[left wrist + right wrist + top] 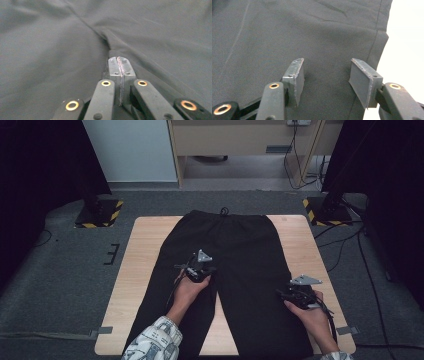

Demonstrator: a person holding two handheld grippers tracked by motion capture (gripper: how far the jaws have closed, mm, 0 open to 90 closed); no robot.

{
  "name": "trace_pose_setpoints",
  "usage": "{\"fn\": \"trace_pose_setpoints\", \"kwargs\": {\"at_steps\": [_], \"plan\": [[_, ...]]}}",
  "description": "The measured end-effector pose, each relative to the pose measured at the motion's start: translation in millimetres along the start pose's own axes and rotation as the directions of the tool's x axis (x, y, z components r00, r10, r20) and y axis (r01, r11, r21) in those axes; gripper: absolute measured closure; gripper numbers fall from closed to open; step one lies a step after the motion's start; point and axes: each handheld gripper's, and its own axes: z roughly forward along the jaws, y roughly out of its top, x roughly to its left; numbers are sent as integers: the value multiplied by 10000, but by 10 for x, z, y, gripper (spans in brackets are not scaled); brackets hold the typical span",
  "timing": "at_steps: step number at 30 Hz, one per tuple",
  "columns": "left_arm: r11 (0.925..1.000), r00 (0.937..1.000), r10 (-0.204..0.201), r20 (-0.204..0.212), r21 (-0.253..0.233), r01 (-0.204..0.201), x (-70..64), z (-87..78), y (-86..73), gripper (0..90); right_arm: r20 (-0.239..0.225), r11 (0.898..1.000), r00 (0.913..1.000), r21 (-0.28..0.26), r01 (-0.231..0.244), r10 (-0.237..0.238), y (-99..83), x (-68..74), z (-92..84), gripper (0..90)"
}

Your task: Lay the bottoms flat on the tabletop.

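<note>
While the black trousers (235,270) lie flat along the middle of the worktop (145,250), waistband toward the far edge and legs running to the near edge, both tools are down on the cloth. Left hand-held gripper (204,270) sits at the crotch, where the two legs part — its jaws are pressed together, and from the left gripper view I can't tell whether a fold of fabric is caught between the pads (116,66). Right hand-held gripper (295,296) rests on the outer side of the right leg near the worktop's right edge, jaws spread, nothing pinched — cloth just lies under the pads (295,75). This fabric looks soft, light and limp; it should bunch and drape rather than hold shape. Best hold, I'd judge, is the side seam or leg edge.
</note>
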Motion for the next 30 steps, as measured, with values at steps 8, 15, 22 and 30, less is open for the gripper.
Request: {"fn": "trace_pose_setpoints", "kwargs": {"at_steps": [8,15,22,30], "plan": [[9994,9999,100,-56,326,-98,96,20,-55,853,-26,10000,10000,-9,-87,87,3,-2,4,425],[9981,9963,433,-749,-395,-464,187,-309,-45,411,319,9962,9985,-764,-417,443,106,-152,-149,225],[9990,9918,146,-1273,-407,-199,473,-690,-218,241,340,9897,9932,-941,-1074,1111,99,-356,-209,113],[9979,9826,-632,-1749,-240,599,915,-1030,-576,134,381,9939,9941,-463,-1001,1019,60,-447,-186,95]]}}
